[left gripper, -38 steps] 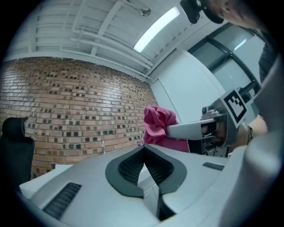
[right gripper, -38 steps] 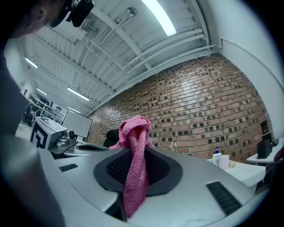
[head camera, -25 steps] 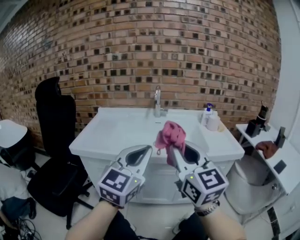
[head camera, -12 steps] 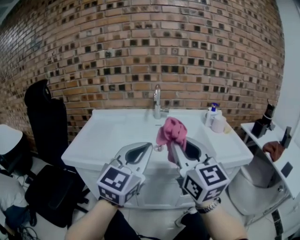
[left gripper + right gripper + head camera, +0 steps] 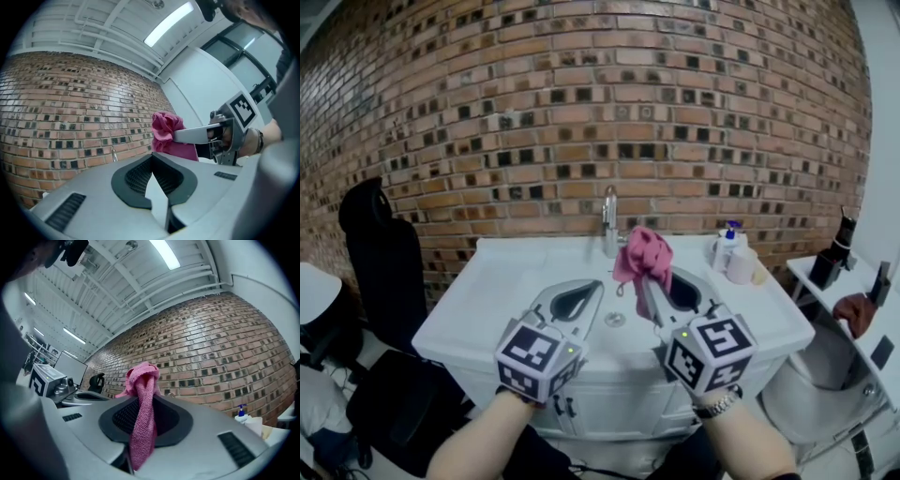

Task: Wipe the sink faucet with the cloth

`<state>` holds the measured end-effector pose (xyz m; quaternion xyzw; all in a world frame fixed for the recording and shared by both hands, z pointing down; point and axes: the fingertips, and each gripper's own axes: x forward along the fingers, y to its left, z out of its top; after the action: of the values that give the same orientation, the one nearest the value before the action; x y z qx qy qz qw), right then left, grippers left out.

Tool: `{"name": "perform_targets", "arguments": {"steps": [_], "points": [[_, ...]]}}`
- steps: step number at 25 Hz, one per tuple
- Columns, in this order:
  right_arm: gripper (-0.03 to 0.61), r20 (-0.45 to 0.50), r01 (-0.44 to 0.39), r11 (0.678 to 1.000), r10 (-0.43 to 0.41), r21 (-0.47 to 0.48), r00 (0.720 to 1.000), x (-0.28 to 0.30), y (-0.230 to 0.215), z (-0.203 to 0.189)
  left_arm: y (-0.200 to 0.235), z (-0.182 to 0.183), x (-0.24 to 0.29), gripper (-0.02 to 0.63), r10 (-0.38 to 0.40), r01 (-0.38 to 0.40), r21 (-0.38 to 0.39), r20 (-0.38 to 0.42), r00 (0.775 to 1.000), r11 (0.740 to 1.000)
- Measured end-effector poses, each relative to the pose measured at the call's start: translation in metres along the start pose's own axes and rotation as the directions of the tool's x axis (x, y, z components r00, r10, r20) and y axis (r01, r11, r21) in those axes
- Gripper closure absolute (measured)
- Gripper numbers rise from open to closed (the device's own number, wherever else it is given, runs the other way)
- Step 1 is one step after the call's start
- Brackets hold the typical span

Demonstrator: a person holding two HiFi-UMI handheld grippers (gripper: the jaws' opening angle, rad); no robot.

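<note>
Evidently the reach toward the sink is the step in hand, and no wiping has begun. The right gripper [image 5: 647,285] is clamped on the pink cloth [image 5: 643,255]. A bunch of the cloth stands up past the tips and a strip is pinched down between the jaws, as the right gripper view shows plainly. The left gripper [image 5: 593,288] has its jaws pressed together on nothing, and it sits level beside the right one at its nine o'clock.

The faucet [image 5: 609,219] stands upright at the back edge of the white sink [image 5: 502,286], against the brick wall [image 5: 581,103]. In the head view the cloth shows at about four o'clock of the faucet and seems to be in front of it, not touching it. A soap bottle [image 5: 728,242] stands at three o'clock of the faucet, near the rim, and a black chair [image 5: 380,253] is off at nine o'clock.

By my judgement, the next move is to carry the cloth forward toward twelve o'clock and lay the bunched end against the spout. It should then rub up and down the metal. The bottle sits close to that path and might be knocked.
</note>
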<state>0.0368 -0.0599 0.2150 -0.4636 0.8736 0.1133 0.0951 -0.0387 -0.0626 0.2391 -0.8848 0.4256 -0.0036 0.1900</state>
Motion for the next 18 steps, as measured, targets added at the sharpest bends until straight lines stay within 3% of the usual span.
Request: {"name": "perform_targets", "arguments": {"steps": [9, 18], "points": [[0.503, -0.011, -0.008, 1.0, 0.008, -0.008, 1.0, 0.077, -0.043, -0.007, 0.055, -0.013, 0.056, 0.607, 0.019, -0.019, 0.031, -0.002, 1.0, 0.999], [0.503, -0.041, -0.002, 1.0, 0.003, 0.012, 0.999, 0.156, -0.083, -0.019, 0.103, -0.033, 0.11, 0.607, 0.031, -0.031, -0.01, -0.029, 0.999, 0.999]]}}
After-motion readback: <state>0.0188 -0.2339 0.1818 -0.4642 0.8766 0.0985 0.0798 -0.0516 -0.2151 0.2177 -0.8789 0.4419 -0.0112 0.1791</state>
